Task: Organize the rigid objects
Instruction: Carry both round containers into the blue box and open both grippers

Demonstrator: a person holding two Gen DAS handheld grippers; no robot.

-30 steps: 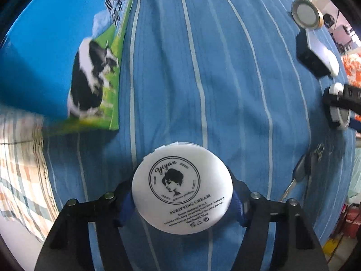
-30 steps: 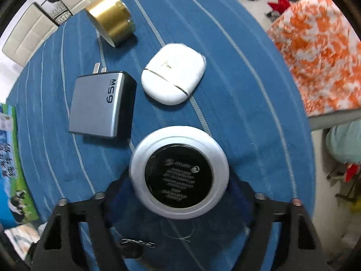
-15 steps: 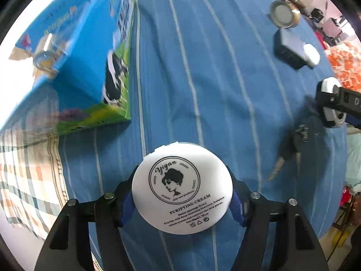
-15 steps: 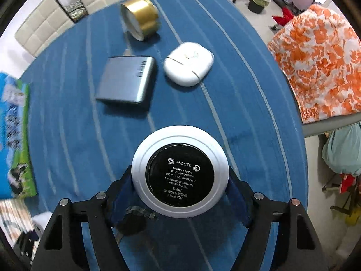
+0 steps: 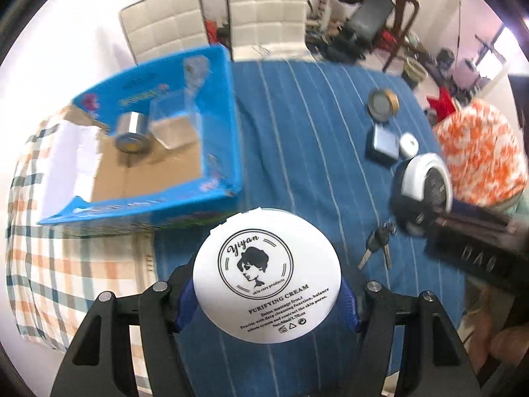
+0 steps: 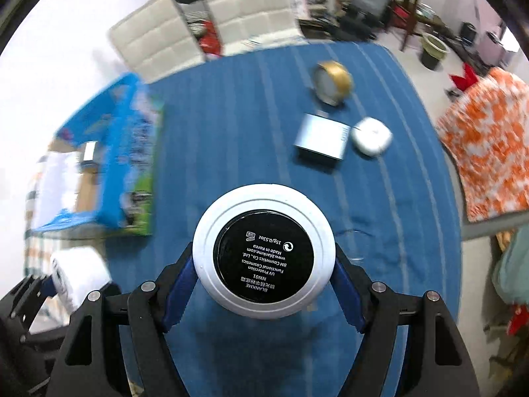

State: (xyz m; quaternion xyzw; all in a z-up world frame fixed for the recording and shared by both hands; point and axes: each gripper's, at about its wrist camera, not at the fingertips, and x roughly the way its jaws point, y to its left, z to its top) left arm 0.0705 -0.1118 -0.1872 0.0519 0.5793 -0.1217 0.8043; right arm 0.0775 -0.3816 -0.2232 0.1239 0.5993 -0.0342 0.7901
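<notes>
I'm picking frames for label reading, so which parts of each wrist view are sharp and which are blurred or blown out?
Left wrist view: the cream jar label is sharp; the blue box and right gripper are motion-smeared, the floor washed white. Right wrist view: the compact print is crisp; the box and charger are blurred, edges fisheye-bent.

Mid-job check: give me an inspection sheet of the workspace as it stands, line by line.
Surface: blue striped cloth over the table.
Job's things: white cream jar and round compact, both held; gold tin, grey charger, white case, keys on the cloth.
Clutter: blue carton, open, with a tape roll inside.
Grippers: left gripper clamps the jar; right gripper clamps the compact.
Cables: nothing seen.
Surroundings: white chairs, orange patterned fabric.
</notes>
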